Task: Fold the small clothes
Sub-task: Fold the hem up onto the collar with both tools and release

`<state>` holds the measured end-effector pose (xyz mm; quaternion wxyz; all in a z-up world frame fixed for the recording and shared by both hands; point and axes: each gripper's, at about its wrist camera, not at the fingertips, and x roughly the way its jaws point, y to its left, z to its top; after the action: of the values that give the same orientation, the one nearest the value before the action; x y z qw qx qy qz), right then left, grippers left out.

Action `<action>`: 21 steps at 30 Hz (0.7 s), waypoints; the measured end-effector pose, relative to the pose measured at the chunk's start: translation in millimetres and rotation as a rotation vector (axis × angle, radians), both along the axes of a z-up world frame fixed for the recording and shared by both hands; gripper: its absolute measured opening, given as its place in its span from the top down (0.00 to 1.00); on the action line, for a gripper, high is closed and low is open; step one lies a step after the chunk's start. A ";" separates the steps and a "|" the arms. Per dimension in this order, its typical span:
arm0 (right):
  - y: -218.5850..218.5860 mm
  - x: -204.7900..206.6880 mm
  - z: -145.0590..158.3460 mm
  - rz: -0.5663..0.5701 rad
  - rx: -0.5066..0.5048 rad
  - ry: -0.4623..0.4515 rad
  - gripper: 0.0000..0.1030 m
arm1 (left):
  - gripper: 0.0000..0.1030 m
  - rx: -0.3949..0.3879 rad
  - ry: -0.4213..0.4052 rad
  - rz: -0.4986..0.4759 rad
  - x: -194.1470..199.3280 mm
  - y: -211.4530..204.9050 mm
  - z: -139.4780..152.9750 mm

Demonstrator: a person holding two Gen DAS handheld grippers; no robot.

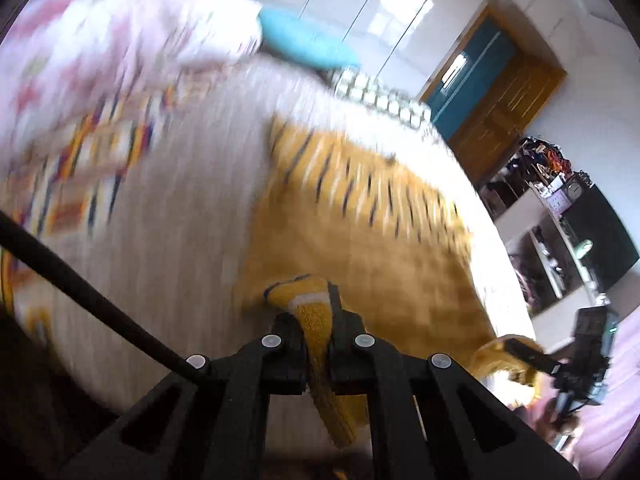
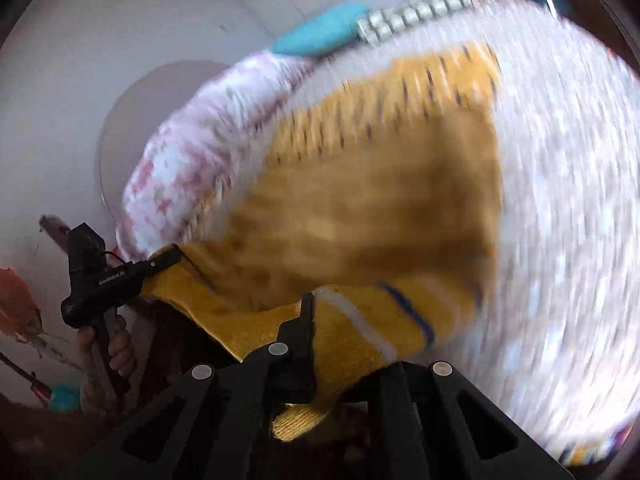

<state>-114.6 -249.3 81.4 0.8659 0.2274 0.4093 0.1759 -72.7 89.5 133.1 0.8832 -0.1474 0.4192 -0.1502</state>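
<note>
Knitwear, a small yellow sweater (image 1: 360, 216), hangs partly lifted over the bed (image 1: 192, 216), pinched at two near corners. It could slip free or drape crooked, judging by how little cloth each pinch takes. The left gripper (image 1: 316, 320) is clamped on one striped edge, and the right gripper (image 2: 320, 320) is clamped on the other.

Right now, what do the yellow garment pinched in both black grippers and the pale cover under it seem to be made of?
The yellow garment with white and blue stripes looks like knitted yarn, matt and soft: ribbed loops show where the left gripper and right gripper clamp it. The pale bed cover seems woven or quilted cloth, but blur leaves that open.
</note>
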 end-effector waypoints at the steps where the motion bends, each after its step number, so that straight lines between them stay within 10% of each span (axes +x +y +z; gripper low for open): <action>1: -5.1 12.9 7.6 -0.015 -0.013 -0.022 0.94 | 0.94 0.016 -0.018 0.007 17.7 -4.6 6.1; 7: -20.4 120.7 37.4 -0.130 -0.085 -0.092 0.94 | 0.94 0.069 -0.032 0.043 151.1 -38.1 14.6; 15: -47.9 236.2 1.1 -0.222 -0.060 0.024 0.94 | 0.93 0.111 0.144 0.091 267.7 -60.3 -52.7; 21: -79.7 282.2 -44.5 -0.293 0.054 0.158 0.78 | 0.75 -0.086 0.250 0.082 304.3 -46.3 -82.0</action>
<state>167.6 -329.1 36.9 0.8408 0.3211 0.4338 0.0404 231.6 43.1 51.1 0.8224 -0.2197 0.5127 -0.1121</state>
